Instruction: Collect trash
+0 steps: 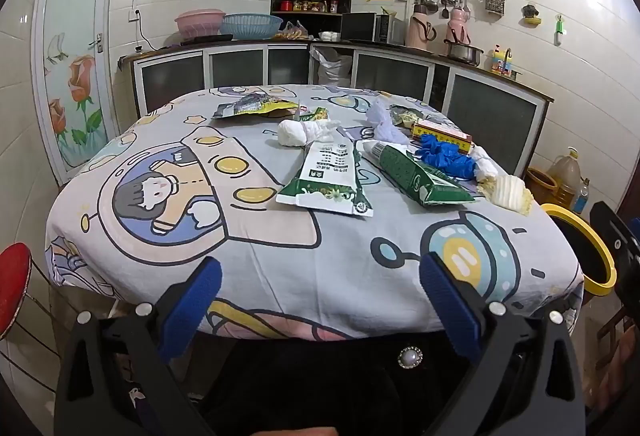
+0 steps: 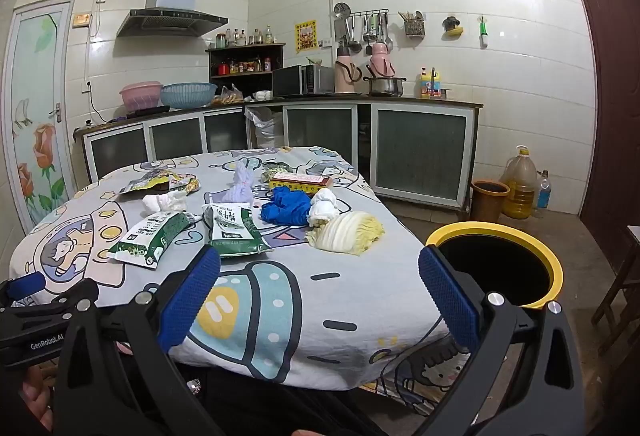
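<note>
Trash lies on the cartoon-print tablecloth (image 1: pixel 280 256): two green-and-white milk cartons (image 1: pixel 330 176) (image 1: pixel 416 172), a blue glove (image 1: pixel 446 152), white tissue wads (image 1: pixel 304 132), a cabbage piece (image 1: pixel 508 194), a yellow snack bag (image 1: pixel 256 106) and a red-yellow box (image 1: pixel 442 132). My left gripper (image 1: pixel 320 296) is open and empty at the table's near edge. My right gripper (image 2: pixel 320 292) is open and empty, over the near right corner. A yellow-rimmed black bin (image 2: pixel 496 268) stands right of the table. The cabbage (image 2: pixel 348 232), the glove (image 2: pixel 286 210) and the cartons (image 2: pixel 154 236) (image 2: pixel 234 230) also show in the right wrist view.
Kitchen counters (image 2: pixel 280 108) with bowls, a microwave and pots run along the back walls. A brown bucket (image 2: pixel 489 200) and an oil jug (image 2: pixel 519 184) stand on the floor at the right. A red stool (image 1: pixel 12 288) is at the left. A painted door (image 1: pixel 70 76) is at the far left.
</note>
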Demonstrator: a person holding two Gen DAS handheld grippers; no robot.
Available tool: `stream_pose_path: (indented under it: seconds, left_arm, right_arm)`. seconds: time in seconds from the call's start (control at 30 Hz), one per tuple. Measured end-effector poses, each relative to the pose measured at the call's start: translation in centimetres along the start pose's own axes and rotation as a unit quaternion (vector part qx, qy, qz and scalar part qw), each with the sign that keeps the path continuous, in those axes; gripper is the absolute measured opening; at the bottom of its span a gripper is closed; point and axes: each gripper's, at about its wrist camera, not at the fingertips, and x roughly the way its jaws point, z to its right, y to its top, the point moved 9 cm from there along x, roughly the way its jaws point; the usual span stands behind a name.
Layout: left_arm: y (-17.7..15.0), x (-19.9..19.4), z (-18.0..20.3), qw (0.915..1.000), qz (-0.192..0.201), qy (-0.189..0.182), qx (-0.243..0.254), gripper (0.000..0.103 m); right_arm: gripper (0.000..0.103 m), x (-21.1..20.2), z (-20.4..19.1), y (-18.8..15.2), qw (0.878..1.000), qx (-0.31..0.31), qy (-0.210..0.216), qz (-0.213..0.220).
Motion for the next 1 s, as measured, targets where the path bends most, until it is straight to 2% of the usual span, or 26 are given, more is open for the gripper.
stream_pose_path:
  seconds: [1.0]
  left_arm:
    - [-0.29, 0.10, 0.03, 1.0000, -0.003, 0.000, -0.002, 0.096]
  right_arm:
    - [0.095, 0.13, -0.04, -0.18, 1.000, 0.001, 0.000, -0.004]
